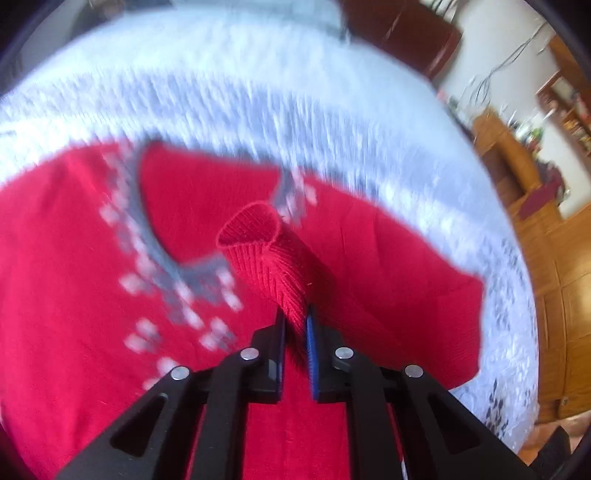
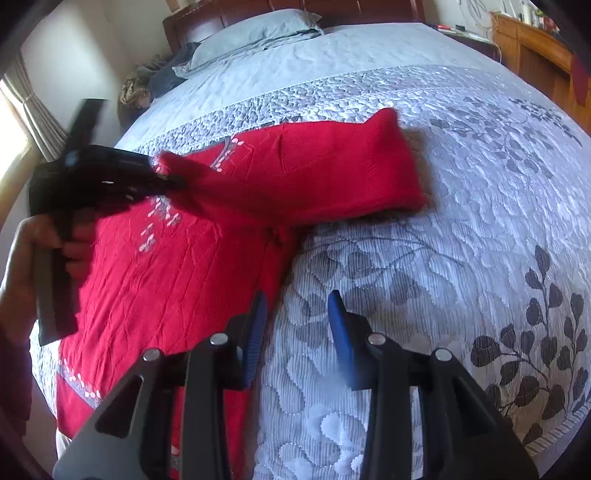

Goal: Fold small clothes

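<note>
Red sweater (image 2: 177,280) lies flat on the quilted bedspread (image 2: 424,258), body toward the left side of the bed as the right wrist view shows it. One sleeve (image 2: 332,173) is folded across and rests on the bedspread just right of the sweater's body, cuff end pointing away from the collar.

Left gripper (image 1: 295,314): clamped on the other sleeve's ribbed cuff (image 1: 258,240). Knit is pinched between the pads, cuff opening stands up above the sweater's chest, just beside the grey collar trim (image 1: 147,229). Left wrist view is motion-blurred, the grip itself is sharp.

Right gripper (image 2: 297,306): jaws apart, nothing between them. Its left finger (image 2: 256,332) sits over the sweater's right edge, the other over bare bedspread. Can't tell whether either pad touches fabric.

Right wrist view also shows the person's hand (image 2: 51,240) on the left gripper's handle, over the sweater's left side. Pillow (image 2: 255,33) at the headboard, well apart from the sweater.
</note>
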A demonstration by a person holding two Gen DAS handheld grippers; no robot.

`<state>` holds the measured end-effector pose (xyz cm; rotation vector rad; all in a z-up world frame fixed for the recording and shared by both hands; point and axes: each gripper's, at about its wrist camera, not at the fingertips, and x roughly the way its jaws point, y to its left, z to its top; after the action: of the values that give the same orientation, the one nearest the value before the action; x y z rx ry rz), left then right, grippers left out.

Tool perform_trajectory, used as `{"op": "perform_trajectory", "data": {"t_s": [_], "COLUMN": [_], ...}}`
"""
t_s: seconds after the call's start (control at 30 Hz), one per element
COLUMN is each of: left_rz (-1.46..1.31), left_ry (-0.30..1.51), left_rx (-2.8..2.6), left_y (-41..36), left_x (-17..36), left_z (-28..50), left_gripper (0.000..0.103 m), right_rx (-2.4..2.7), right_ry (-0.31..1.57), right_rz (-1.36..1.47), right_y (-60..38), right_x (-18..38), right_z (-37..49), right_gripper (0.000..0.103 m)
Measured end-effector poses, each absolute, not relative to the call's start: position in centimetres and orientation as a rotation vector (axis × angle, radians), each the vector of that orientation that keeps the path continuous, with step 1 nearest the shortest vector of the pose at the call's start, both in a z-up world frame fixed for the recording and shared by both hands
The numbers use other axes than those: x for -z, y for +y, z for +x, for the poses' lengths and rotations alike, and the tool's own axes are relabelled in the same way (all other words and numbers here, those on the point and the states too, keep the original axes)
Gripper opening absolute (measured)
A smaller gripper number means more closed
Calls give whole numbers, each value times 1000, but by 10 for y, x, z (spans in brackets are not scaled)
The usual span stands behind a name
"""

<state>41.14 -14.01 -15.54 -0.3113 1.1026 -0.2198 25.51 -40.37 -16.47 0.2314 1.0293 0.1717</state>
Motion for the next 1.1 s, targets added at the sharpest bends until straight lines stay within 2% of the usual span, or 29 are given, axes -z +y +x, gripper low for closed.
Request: {"op": "perform_trajectory", "data": {"t_s": [0.17, 0.3, 0.5, 0.53, 0.63, 0.73, 0.8, 0.87, 0.93, 1.1], "left_rz": [-266, -225, -331, -342, -356, -380, -426, -459, -471, -413], "left_ry": [896, 930, 1021, 1019, 973, 949, 946, 951, 954, 998], "left_rx": [99, 15, -27, -33, -69, -88, -92, -76, -49, 38], "left_y": [-67, -22, 20, 25, 39, 59, 71, 76, 70, 36], "left_x": [115, 133, 176, 176, 168, 157, 151, 145, 139, 151], "left_z": [409, 414, 417, 410, 402, 395, 394, 396, 401, 410], "left_gripper": [9, 10, 14, 21, 68, 70, 70, 70, 70, 70], "right_rx": [-171, -218, -264, -277, -312, -260, -272, -270, -272, -282], "right_ry": [1019, 1034, 1119, 1130, 1174, 1273, 1260, 1246, 1219, 1185], "right_rz": [229, 267, 313, 320, 343, 329, 338, 337, 355, 306], "right_y": [-408, -401, -378, -375, -367, -366, -369, -369, -367, -352], "right_x": [153, 148, 163, 165, 178, 206, 214, 210, 200, 184], "right_z": [265, 298, 369, 377, 400, 408, 402, 398, 395, 402], "right_gripper": [35, 39, 39, 39, 38, 37, 37, 37, 42, 43]}}
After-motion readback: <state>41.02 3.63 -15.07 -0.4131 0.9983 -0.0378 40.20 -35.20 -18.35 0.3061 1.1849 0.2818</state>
